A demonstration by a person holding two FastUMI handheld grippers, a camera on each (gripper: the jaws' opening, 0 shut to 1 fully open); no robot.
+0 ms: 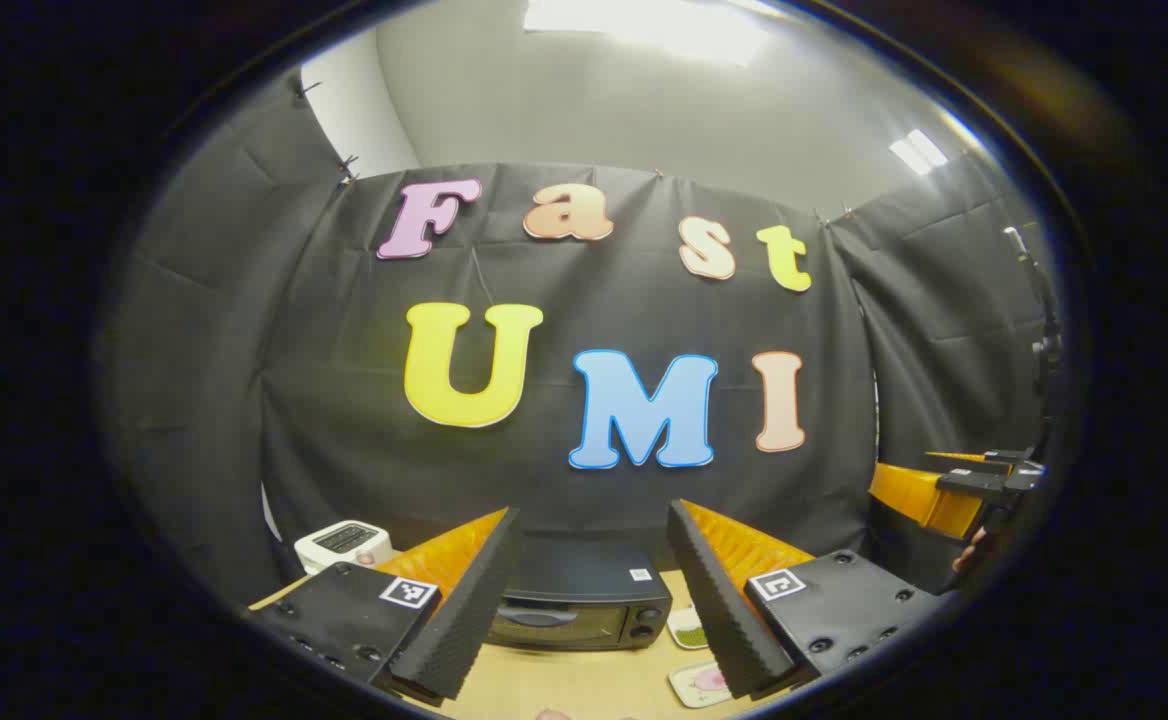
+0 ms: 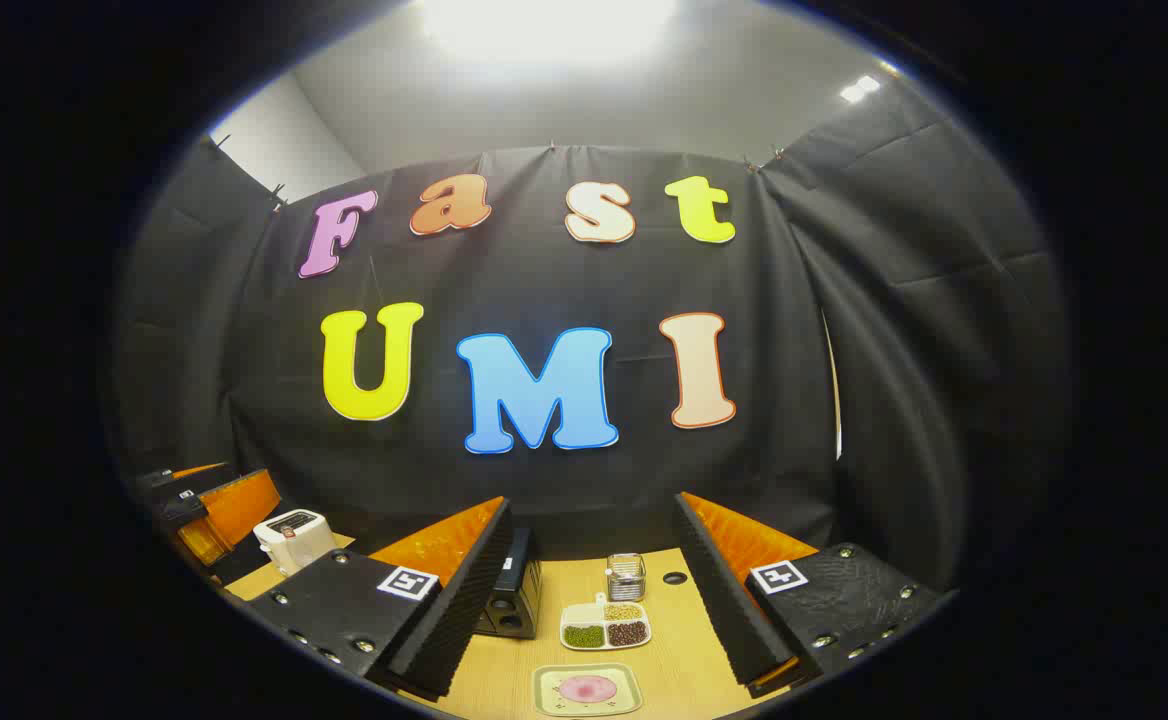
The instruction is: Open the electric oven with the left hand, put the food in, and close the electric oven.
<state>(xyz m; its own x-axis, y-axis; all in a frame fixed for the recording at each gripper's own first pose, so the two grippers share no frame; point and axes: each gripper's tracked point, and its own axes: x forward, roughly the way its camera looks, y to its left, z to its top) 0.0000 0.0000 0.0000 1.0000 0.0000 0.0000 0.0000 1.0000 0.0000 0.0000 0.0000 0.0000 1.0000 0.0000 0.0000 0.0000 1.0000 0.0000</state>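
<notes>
Above table (image 2: 684,640), both tongs (image 1: 594,600) (image 2: 594,600) agape

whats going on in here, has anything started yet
A person holds a two-finger tool in each hand above a wooden table; nothing is gripped yet. The left tool is open and points at the black electric oven, whose door is shut. The right tool is open too, facing a divided dish of beans and a small plate with pink food. A white toaster stands off to the side.
</notes>
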